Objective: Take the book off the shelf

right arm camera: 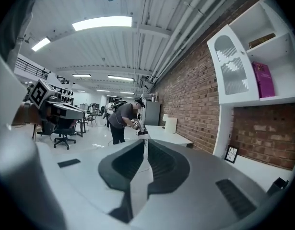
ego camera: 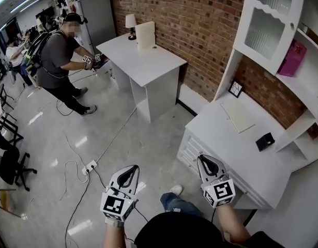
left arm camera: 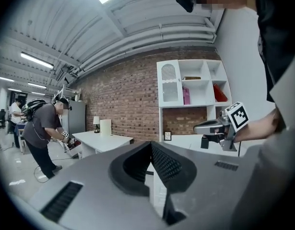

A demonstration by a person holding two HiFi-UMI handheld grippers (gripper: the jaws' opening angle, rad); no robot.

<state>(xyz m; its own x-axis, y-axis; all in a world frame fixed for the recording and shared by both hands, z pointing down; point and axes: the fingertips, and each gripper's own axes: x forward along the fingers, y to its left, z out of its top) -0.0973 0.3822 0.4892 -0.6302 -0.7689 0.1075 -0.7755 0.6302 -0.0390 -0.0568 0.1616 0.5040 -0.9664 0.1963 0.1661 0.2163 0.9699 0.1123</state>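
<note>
The left gripper [ego camera: 129, 170] and the right gripper [ego camera: 205, 160] are hovering near the desk [ego camera: 236, 154], fingers pressed together and empty, apparently because the pink book [ego camera: 293, 58] is standing on the shelf [ego camera: 306, 94] at two o'clock, well apart from both.

We had open floor [ego camera: 148, 143] on the left, w/ only a corded power strip [ego camera: 90, 166] lying low. The surface [ego camera: 226, 143] ahead was mostly bare: flat pad [ego camera: 238, 118], small black box [ego camera: 265, 141], frame [ego camera: 235, 89] at the back. Cabinet door [ego camera: 270, 22] shut off the left bay; the shelf [ego camera: 301, 89] beside it stood open-fronted.
</note>
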